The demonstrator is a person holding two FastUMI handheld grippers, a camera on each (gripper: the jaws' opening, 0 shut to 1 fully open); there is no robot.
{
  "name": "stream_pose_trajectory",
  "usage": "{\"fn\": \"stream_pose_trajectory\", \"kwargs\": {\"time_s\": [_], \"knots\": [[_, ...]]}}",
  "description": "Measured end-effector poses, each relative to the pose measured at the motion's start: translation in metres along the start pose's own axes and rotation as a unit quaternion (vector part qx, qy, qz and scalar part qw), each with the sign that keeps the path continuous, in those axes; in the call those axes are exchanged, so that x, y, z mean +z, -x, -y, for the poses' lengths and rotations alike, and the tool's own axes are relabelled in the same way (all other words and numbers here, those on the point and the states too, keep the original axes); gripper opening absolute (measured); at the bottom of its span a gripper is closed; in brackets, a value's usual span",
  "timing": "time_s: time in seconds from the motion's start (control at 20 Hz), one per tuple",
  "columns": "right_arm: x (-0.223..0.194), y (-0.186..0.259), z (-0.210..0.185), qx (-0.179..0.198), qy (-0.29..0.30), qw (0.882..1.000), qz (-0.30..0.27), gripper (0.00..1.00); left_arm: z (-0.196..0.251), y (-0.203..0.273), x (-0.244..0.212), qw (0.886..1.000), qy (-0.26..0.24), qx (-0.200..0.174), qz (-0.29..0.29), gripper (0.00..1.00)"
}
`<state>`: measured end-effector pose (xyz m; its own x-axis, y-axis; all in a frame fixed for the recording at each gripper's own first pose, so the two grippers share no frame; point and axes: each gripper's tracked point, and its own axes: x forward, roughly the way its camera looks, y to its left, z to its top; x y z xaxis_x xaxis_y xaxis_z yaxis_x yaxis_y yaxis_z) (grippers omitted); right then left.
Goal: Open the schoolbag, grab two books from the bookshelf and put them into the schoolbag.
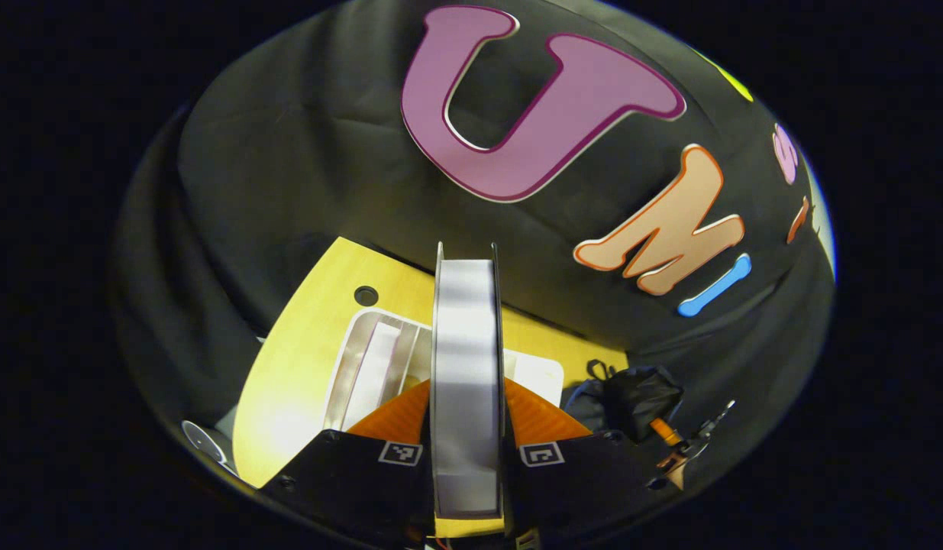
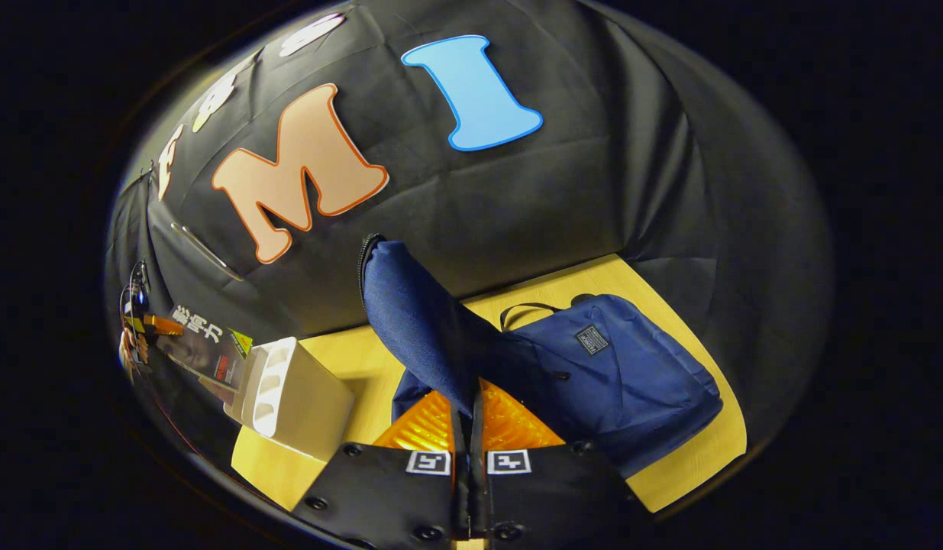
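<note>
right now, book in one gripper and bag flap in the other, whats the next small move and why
Probably carry the book, clamped in the left gripper, toward the schoolbag. The right gripper is pinching the bag's flap and holding it up, and the book is lifted out above the bookshelf.

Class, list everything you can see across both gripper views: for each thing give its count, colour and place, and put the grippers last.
Book: one, pale page edges, upright between the left gripper's fingers above the bookshelf.
Bookshelf: one, white with slots, on the table's left part in the right gripper view.
Schoolbag: one, dark blue, lying on the table; its flap lifted.
Table: one, yellow wood.
Booth wall: black cloth behind the table.
Left gripper: one, shut on the book.
Right gripper: one, shut on the schoolbag's flap, holding it up.
</note>
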<state>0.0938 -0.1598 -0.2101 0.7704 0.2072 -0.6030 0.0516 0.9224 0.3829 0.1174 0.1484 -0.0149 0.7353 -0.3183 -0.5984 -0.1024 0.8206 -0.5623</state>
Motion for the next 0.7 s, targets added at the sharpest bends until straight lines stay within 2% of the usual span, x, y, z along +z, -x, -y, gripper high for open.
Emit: {"fn": "stream_pose_trajectory", "kwargs": {"time_s": [0.1, 0.2, 0.25, 0.3, 0.7], "knots": [[0.001, 0.0, 0.0, 0.0, -0.001, 1.0, 0.0, 0.04, 0.023, -0.001, -0.01, 0.999, 0.031, -0.037, -0.003, 0.31], [0.0, 0.001, -0.002, 0.002, -0.006, 1.0, 0.0, 0.02, 0.049, -0.011, -0.022, 0.994, 0.069, -0.083, -0.012, 0.31], [-0.001, 0.0, -0.001, 0.003, -0.006, 1.0, -0.001, 0.04, 0.06, -0.018, -0.032, 0.991, 0.084, -0.101, -0.022, 0.31], [0.0, 0.0, -0.001, 0.004, -0.005, 1.0, -0.001, 0.02, 0.07, -0.027, -0.044, 0.988, 0.094, -0.114, -0.038, 0.31], [0.0, 0.0, -0.002, 0.014, 0.006, 1.0, 0.001, 0.04, 0.165, -0.116, -0.125, 0.974, 0.118, -0.157, -0.112, 0.32]]}}
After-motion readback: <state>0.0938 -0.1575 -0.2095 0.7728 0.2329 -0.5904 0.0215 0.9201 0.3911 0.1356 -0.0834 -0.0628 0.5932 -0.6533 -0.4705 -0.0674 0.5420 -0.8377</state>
